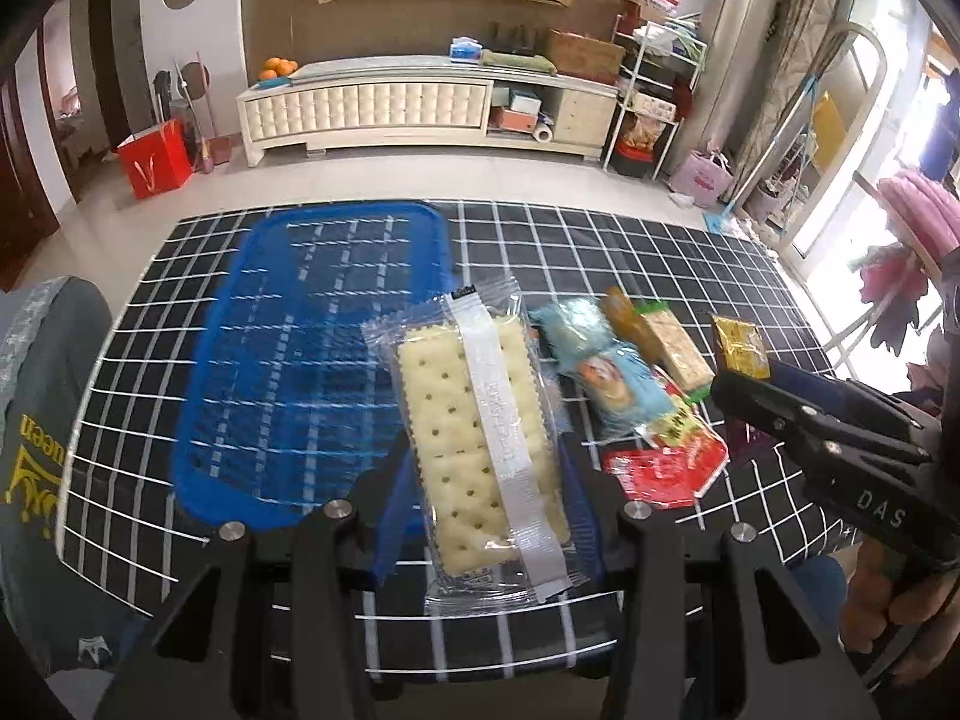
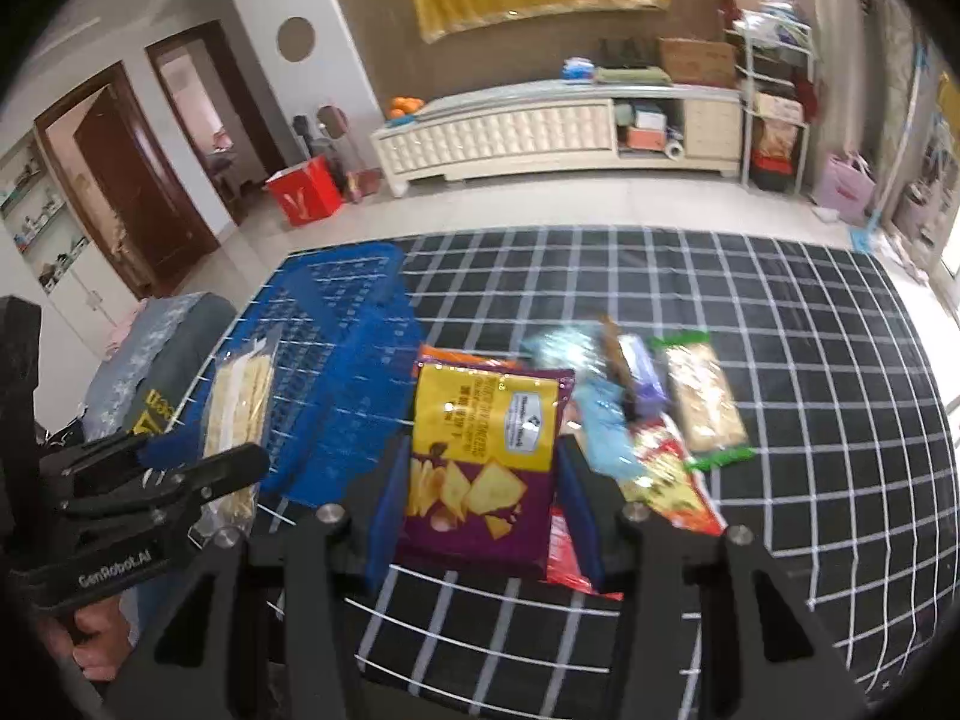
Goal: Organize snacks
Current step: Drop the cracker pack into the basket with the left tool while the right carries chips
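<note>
My left gripper [image 1: 486, 498] is shut on a clear packet of pale crackers [image 1: 474, 420], held above the table next to the blue slatted basket [image 1: 288, 372]. My right gripper [image 2: 480, 504] is shut on a yellow and purple chip bag [image 2: 486, 456]. The same bag's corner [image 1: 739, 343] shows in the left wrist view, in the right gripper [image 1: 729, 381]. In the right wrist view the left gripper [image 2: 204, 474] shows at the left with the cracker packet [image 2: 240, 414]. A pile of snacks lies on the checked cloth: a light blue packet [image 1: 606, 372], a green-edged wafer bar [image 2: 708, 402], a red packet [image 1: 660, 468].
The table wears a black cloth with a white grid [image 2: 780, 360], and its far edge meets a tiled floor. A person's grey sleeve [image 1: 54, 396] is at the left. A cream cabinet [image 1: 420, 102] and a red bag [image 1: 153, 159] stand beyond.
</note>
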### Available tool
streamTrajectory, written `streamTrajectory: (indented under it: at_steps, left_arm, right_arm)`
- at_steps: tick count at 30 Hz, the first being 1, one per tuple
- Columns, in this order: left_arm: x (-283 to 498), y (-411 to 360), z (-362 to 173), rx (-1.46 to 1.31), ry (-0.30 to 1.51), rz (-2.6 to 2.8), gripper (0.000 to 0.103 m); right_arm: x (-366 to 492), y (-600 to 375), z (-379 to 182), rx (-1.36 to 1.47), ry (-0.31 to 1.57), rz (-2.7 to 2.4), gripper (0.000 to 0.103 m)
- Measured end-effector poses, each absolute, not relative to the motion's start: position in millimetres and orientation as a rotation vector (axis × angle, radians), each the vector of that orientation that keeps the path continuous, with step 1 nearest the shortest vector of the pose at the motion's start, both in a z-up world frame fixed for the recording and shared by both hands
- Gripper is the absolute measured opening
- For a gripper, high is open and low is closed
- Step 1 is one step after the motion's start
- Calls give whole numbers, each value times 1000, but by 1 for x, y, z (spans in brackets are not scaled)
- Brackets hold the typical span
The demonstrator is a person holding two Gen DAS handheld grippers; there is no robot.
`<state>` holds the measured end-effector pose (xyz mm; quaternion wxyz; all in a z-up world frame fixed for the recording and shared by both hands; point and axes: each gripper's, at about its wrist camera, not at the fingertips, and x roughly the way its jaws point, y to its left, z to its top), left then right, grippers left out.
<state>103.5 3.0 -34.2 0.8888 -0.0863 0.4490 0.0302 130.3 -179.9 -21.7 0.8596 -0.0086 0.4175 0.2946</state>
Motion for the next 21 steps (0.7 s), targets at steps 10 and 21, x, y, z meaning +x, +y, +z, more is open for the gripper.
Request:
streamTrajectory:
  at_steps: [10, 21]
  left_arm:
    - [113, 77, -14, -150, 935, 89, 43]
    - [163, 106, -41, -64, 1050, 42, 43]
  right_arm:
    - [132, -106, -11, -23, 872, 715, 53]
    - [167, -51, -22, -59, 917, 718, 53]
